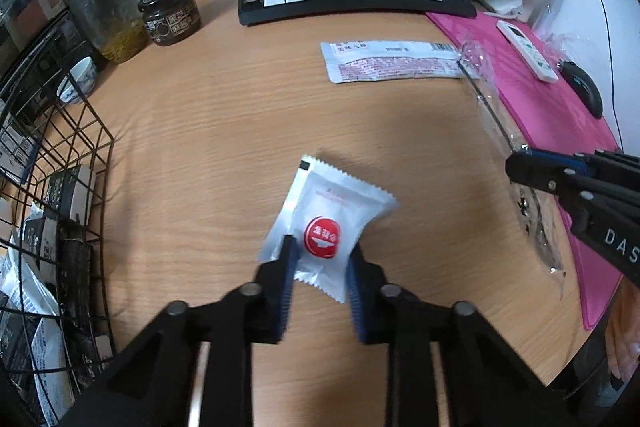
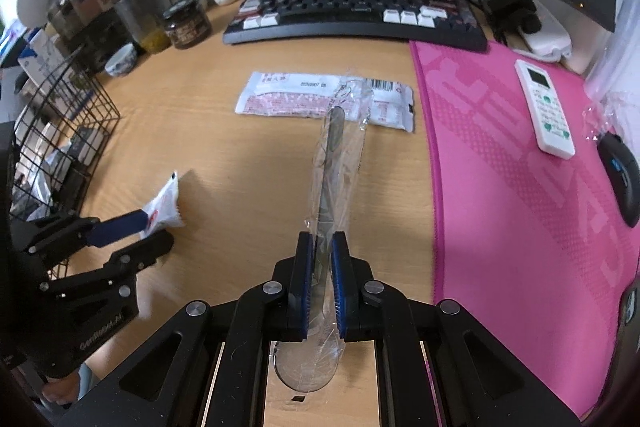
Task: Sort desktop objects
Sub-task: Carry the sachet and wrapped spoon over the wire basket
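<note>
I had both grippers pointing steeply down at the wooden desk (image 1: 208,115). My left gripper (image 1: 320,259) was low over the middle of the desk, and its two blue pads were pinching the near edge of a small white sachet (image 1: 328,219) with a red round mark. From the right wrist camera I saw the same sachet (image 2: 162,205) lifted at a tilt, its far corner up, just beside the black wire basket (image 2: 68,115) at the left side of the desk. The basket already had some small boxes and packets inside.

My right gripper (image 2: 322,267) was also pressed together, on a long spoon in a clear plastic wrapper (image 2: 336,163). The pads held it at the lower part of the handle. The bowl of the spoon was under the gripper, close to me, and the handle ran away from me toward a flat white packet (image 2: 288,99) with red print that lay on the desk in front of the keyboard (image 2: 356,11). The tip of the wrapper overlapped this packet in the picture; I could not tell if they touched.

In the left wrist view the right gripper (image 1: 520,171) came in from the right edge, above the border of the pink mat (image 1: 552,107). On this mat lay a white remote control (image 2: 544,107) and a black mouse (image 2: 622,175), well apart from both grippers.
</note>
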